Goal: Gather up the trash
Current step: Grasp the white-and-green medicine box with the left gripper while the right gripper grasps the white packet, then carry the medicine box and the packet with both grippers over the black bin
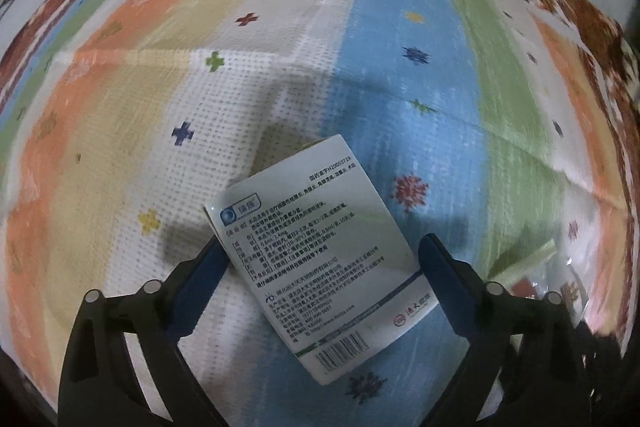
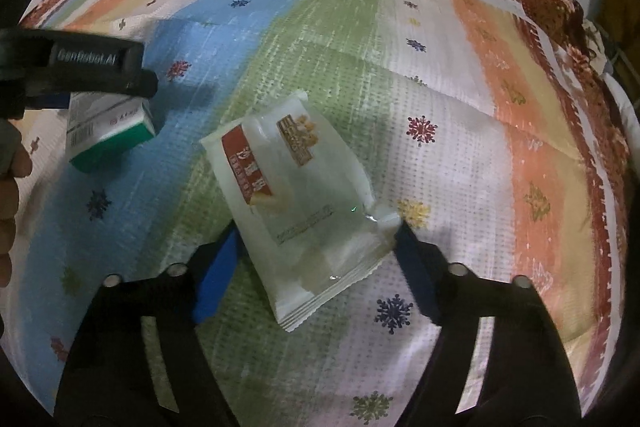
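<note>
Box (image 1: 316, 263) lies between left claw (image 1: 320, 259) fingers; wrapper (image 2: 296, 203) between right claw (image 2: 316, 251).

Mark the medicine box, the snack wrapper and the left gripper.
medicine box (image 1: 320, 251): left wrist view, printed top face.
snack wrapper (image 2: 304, 211): right wrist view, clear middle.
left gripper (image 1: 322, 269): left wrist view, midway between fingertips.

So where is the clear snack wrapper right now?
In the right wrist view, the snack wrapper lies flat on the striped bedspread, between the open right tongs, right of the green-and-white medicine box.
</note>
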A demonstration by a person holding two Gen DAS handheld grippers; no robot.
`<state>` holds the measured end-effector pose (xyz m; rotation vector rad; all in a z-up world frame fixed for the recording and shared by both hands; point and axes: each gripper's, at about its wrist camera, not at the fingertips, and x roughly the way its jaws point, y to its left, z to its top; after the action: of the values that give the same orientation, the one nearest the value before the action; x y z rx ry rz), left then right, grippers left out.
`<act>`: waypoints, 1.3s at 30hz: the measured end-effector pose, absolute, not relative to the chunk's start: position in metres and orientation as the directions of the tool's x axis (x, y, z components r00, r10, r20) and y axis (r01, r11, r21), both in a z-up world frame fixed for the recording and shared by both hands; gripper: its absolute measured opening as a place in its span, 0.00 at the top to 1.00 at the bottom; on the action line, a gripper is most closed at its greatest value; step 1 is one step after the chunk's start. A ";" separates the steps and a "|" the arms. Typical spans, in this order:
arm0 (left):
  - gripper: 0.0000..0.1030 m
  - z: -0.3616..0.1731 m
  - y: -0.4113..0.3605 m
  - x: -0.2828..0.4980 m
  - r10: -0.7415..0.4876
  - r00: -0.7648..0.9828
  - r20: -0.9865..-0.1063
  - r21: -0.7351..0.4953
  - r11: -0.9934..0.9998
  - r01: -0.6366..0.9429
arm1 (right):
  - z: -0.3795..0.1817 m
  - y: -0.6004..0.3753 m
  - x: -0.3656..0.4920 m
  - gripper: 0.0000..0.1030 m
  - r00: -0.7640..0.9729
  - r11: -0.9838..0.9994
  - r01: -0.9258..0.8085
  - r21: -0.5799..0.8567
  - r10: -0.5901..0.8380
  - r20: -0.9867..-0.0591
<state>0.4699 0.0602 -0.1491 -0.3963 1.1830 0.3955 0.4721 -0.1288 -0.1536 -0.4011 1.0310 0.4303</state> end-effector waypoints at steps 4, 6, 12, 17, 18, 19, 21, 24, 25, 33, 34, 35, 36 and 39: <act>0.16 -0.148 0.063 0.466 0.028 0.316 -0.948 -0.128 0.878 -0.461 | -0.153 -0.127 0.473 0.64 0.417 0.852 -0.518 -0.083 0.166 -0.894; 0.18 -0.145 0.064 0.462 0.013 0.311 -0.950 -0.134 0.885 -0.446 | -0.152 -0.126 0.472 0.72 0.405 0.853 -0.517 -0.073 0.168 -0.898; 0.21 -0.123 0.061 0.439 0.073 0.329 -0.942 -0.070 0.913 -0.401 | -0.134 -0.125 0.462 0.78 0.402 0.862 -0.503 -0.062 0.169 -0.900; 0.23 -0.097 0.064 0.422 0.071 0.345 -0.936 -0.076 0.915 -0.396 | -0.105 -0.120 0.447 0.78 0.419 0.857 -0.510 -0.067 0.180 -0.890; 0.23 -0.088 0.064 0.418 0.067 0.355 -0.932 -0.082 0.918 -0.389 | -0.099 -0.118 0.443 0.78 0.424 0.850 -0.520 -0.077 0.180 -0.887; 0.23 -0.080 0.064 0.414 0.067 0.362 -0.930 -0.084 0.919 -0.386 | -0.092 -0.114 0.435 0.78 0.434 0.840 -0.535 -0.094 0.177 -0.884; 0.23 -0.061 0.065 0.402 0.061 0.384 -0.921 -0.100 0.918 -0.385 | -0.081 -0.113 0.427 0.78 0.445 0.832 -0.544 -0.112 0.173 -0.879; 0.24 -0.042 0.061 0.382 0.050 0.409 -0.911 -0.114 0.923 -0.367 | -0.059 -0.122 0.409 0.78 0.455 0.850 -0.519 -0.085 0.191 -0.870; 0.24 -0.038 0.059 0.375 0.050 0.414 -0.909 -0.112 0.927 -0.358 | -0.056 -0.124 0.404 0.78 0.453 0.852 -0.519 -0.077 0.198 -0.869; 0.24 -0.021 0.051 0.314 0.001 0.435 -0.900 -0.150 0.938 -0.313 | -0.026 -0.134 0.343 0.78 0.473 0.847 -0.526 -0.080 0.213 -0.855; 0.24 -0.018 0.050 0.308 -0.008 0.441 -0.897 -0.160 0.938 -0.308 | -0.023 -0.135 0.337 0.78 0.471 0.846 -0.528 -0.072 0.221 -0.854; 0.24 -0.014 0.047 0.300 -0.025 0.449 -0.893 -0.177 0.938 -0.299 | -0.019 -0.136 0.330 0.78 0.471 0.845 -0.531 -0.065 0.230 -0.851; 0.24 -0.012 0.046 0.294 -0.036 0.455 -0.890 -0.187 0.938 -0.291 | -0.017 -0.137 0.325 0.78 0.470 0.843 -0.535 -0.060 0.238 -0.850; 0.24 -0.002 0.039 0.273 -0.062 0.478 -0.876 -0.209 0.943 -0.261 | -0.008 -0.139 0.305 0.78 0.480 0.832 -0.549 -0.074 0.242 -0.843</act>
<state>0.2733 0.0395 -0.0023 -0.3356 1.0706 0.1238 0.3053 -0.1388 -0.0082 -0.3582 0.9557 0.4952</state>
